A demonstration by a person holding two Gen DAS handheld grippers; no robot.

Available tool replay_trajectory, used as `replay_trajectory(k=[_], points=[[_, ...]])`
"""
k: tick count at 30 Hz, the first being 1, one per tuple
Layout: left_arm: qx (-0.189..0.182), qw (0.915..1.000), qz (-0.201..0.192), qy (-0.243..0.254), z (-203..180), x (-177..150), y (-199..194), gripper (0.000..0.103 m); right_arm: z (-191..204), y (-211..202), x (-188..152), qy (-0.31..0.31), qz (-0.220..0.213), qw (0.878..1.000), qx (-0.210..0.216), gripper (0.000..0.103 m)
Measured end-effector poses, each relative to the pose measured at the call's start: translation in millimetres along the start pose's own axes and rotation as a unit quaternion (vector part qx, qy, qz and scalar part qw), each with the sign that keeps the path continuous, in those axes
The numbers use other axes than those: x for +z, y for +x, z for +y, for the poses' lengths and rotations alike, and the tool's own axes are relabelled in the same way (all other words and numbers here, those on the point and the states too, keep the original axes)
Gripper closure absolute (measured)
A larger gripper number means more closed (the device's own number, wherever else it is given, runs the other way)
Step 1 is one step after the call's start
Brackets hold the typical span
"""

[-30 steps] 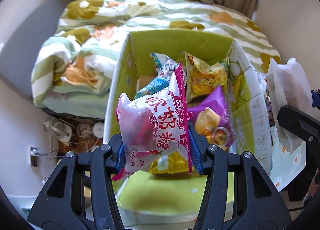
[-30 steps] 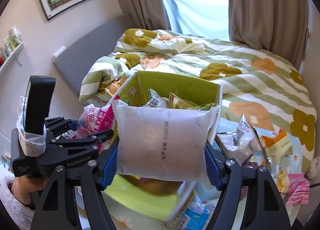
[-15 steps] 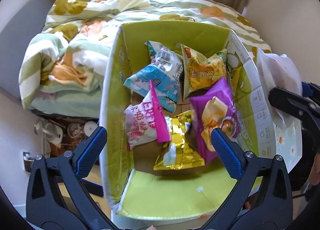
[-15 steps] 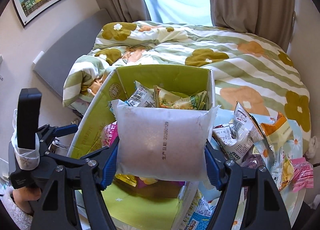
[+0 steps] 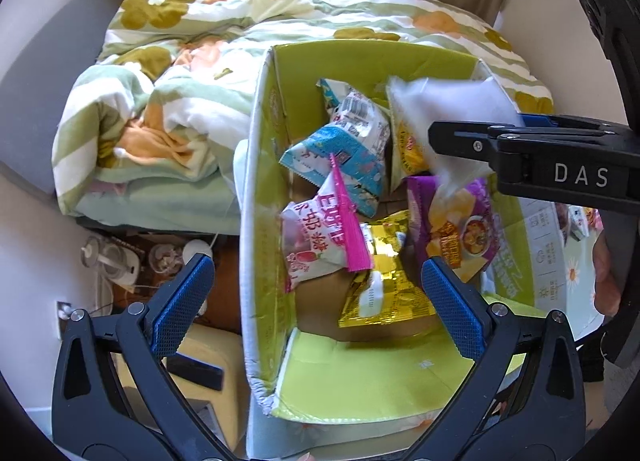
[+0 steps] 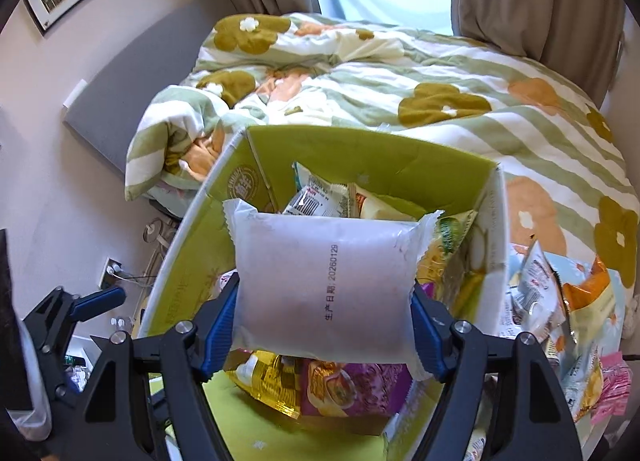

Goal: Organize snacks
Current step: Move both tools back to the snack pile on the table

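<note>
My right tongs [image 6: 322, 325] clamp a frosted white packet [image 6: 326, 285] at frame centre, above the green cardboard box [image 6: 192, 261]. My left tongs [image 5: 316, 309] stand apart, empty, over the pink candy bag [image 5: 316, 237] lying inside.

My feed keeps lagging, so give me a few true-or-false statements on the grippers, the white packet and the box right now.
1. The right gripper grips a white packet. True.
2. The left gripper holds the pink packet. False: its jaws are open and empty; the pink packet lies in the box.
3. The white packet lies on the bed. False: it is held over the box.
4. A gold packet lies in the box. True.
5. More snacks lie outside the box, on its right. True.
</note>
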State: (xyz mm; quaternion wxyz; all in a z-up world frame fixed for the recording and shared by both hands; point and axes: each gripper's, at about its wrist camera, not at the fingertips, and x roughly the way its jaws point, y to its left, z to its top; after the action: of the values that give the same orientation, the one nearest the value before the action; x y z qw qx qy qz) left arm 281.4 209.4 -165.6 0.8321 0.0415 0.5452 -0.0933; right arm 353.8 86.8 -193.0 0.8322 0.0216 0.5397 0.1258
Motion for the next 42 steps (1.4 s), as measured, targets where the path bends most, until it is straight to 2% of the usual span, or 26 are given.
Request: replay_trajectory(k=[2,5,13,20,24,28,33,42], points=[[0.001,1.0,0.002,-0.003,1.1,-2.4,1.5,0.0,-3.4,-2.2,-4.9,0.011,-0.013,1.0,0.007,0.027],[0.007,1.0,0.004,-0.005,1.0,-6.0,2.2,0.0,-10.1,-8.0,-14.1,0.029,-0.021,0.999,0.016,0.006],[0.011,0.9999,0.003,-0.01,-1.2,-13.0,-4.7,0.0,-15.2,-28.8,-37.0,0.028,-0.038,0.999,0.01,0.001],[0.014,0.9996,-0.022,-0.009,-17.1,-7.8,-31.9,0.0,-19.9,-59.9,-42.6,0.024,-0.045,0.998,0.02,0.001],[0.016,0.999,-0.042,-0.008,-34.3,-4.3,-49.9,0.0,-26.8,-87.0,-51.3,0.013,-0.061,0.998,0.005,0.001],[0.014,0.9983,-0.055,-0.01,-61.3,-4.0,-63.7,0.0,-46.3,-122.7,-67.1,0.007,-0.093,0.996,0.003,0.001],[0.017,0.9974,-0.069,-0.011,-113.2,-14.1,-77.9,0.0,-85.5,-159.5,-88.3,0.004,-0.118,0.993,-0.002,0.001],[0.034,0.9972,-0.056,-0.036,-214.7,-54.0,-78.9,0.0,-171.0,-195.7,-135.4,-0.015,-0.118,0.993,-0.01,0.001]])
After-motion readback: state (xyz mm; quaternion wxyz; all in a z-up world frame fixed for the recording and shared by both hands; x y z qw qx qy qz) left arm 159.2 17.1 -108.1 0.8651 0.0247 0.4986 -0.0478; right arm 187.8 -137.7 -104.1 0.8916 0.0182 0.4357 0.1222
